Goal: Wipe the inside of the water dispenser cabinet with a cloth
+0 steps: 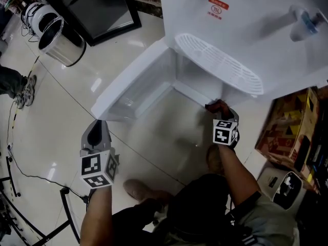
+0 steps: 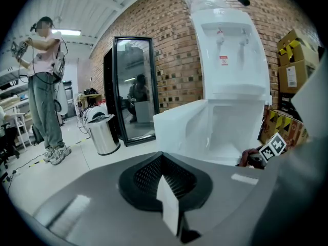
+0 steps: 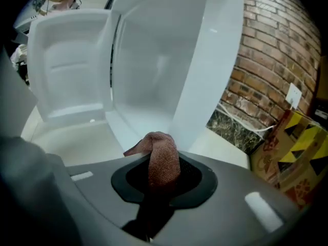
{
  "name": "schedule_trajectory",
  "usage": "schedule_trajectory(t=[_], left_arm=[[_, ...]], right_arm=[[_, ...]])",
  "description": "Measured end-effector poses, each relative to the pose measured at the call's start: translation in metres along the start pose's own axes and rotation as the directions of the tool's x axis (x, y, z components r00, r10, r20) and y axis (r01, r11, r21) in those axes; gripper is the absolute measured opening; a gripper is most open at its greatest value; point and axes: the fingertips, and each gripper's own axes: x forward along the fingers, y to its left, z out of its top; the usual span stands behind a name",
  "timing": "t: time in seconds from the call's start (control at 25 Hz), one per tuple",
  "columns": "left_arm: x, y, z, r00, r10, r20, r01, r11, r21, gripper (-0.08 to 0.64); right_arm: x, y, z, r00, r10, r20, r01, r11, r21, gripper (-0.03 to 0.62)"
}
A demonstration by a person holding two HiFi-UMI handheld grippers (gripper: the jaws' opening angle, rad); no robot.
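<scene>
Reddish-brown woven cloth (image 3: 163, 160): bunched into a fold, pinched in the right tool (image 3: 163, 177), poking out past the tips; at the front right corner of the cabinet opening, just above the front edge of the cabinet floor; contact with the plastic not clear.
Right tool: dark grey, jaws clamped on the cloth, angled down toward the cabinet; in the head view (image 1: 219, 109) tucked below the drip tray, marker cube (image 1: 225, 131) just behind, well apart from the left tool.
Left tool (image 2: 165, 186): jaws pressed together, nothing held; in the head view (image 1: 96, 133) low over the floor, just short of the free edge of the open door.
White plastic water dispenser (image 1: 246, 29): upright on the floor, back against a red brick wall (image 2: 169, 45); slotted white drip tray (image 1: 220, 60) jutting out above the cabinet.
Cabinet (image 3: 154, 65): white inside, open, at the foot of the dispenser.
White cabinet door (image 1: 128, 83): swung wide to the left of the opening, moulded ledges on its inner face.
Pale glossy tiled floor (image 1: 66, 117): under everything.
Round steel bin (image 2: 102, 135): on the floor left of the dispenser, beside a tall black-framed glass panel (image 2: 134, 86).
Yellow-and-brown cardboard boxes (image 1: 289, 124): on the floor right of the dispenser.
Person (image 2: 43, 81): standing at the far left in the left gripper view.
</scene>
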Motion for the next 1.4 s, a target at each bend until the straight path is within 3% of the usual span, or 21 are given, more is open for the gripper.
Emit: schedule_trajectory(t=[0.12,0.2,0.28,0.36,0.48,0.6,0.68,0.8,0.92,1.08,1.28,1.4], left_arm=[[0.0,0.0,-0.001,1.0,0.003,-0.004,-0.003,1.0,0.004,-0.031],[-0.002,0.0,-0.002,1.0,0.005,-0.013,-0.005,1.0,0.003,-0.031],[-0.002,0.0,0.0,1.0,0.002,-0.013,-0.002,1.0,-0.006,-0.031],[-0.002,0.001,0.001,1.0,-0.002,-0.001,0.002,1.0,-0.007,-0.031],[-0.001,0.002,-0.002,1.0,-0.003,0.001,0.003,1.0,-0.022,-0.031],[-0.002,0.0,-0.003,1.0,-0.006,-0.007,0.006,0.999,-0.032,-0.031],[-0.003,-0.001,-0.003,1.0,-0.011,-0.02,0.01,0.999,-0.045,-0.031],[-0.004,0.001,-0.002,1.0,-0.007,-0.01,0.006,0.999,-0.047,-0.031],[-0.002,0.001,-0.001,1.0,-0.008,0.0,0.008,0.999,-0.042,-0.031],[-0.001,0.003,-0.003,1.0,-0.004,0.005,0.004,0.999,-0.045,-0.031],[-0.001,0.003,-0.003,1.0,-0.005,0.005,0.005,0.999,-0.04,-0.031],[-0.001,0.002,-0.003,1.0,-0.011,0.007,0.011,0.999,-0.033,-0.031]], right_arm=[[0.02,0.012,-0.025,0.996,0.028,-0.082,-0.032,0.999,-0.039,0.094],[0.016,0.021,-0.022,0.997,0.052,-0.055,-0.054,0.998,-0.045,0.094],[0.002,0.037,0.015,0.993,0.095,0.072,-0.092,0.995,-0.047,0.094],[-0.011,0.06,0.069,0.964,0.151,0.219,-0.14,0.988,-0.064,0.094],[0.002,0.097,0.133,0.926,0.214,0.312,-0.19,0.976,-0.106,0.094],[0.036,0.132,0.158,0.927,0.256,0.273,-0.214,0.961,-0.174,0.094],[0.056,0.146,0.154,0.947,0.253,0.198,-0.214,0.956,-0.201,0.095],[0.083,0.139,0.125,0.984,0.169,0.052,-0.151,0.957,-0.247,0.094],[0.089,0.114,0.113,0.998,0.069,0.004,-0.065,0.947,-0.314,0.093],[0.08,0.07,0.094,0.997,-0.028,-0.066,0.011,0.967,-0.253,0.092],[0.059,0.064,0.062,0.995,-0.029,-0.096,-0.004,0.947,-0.321,0.086],[0.05,0.052,0.051,0.993,-0.043,-0.111,0.011,0.964,-0.266,0.086]])
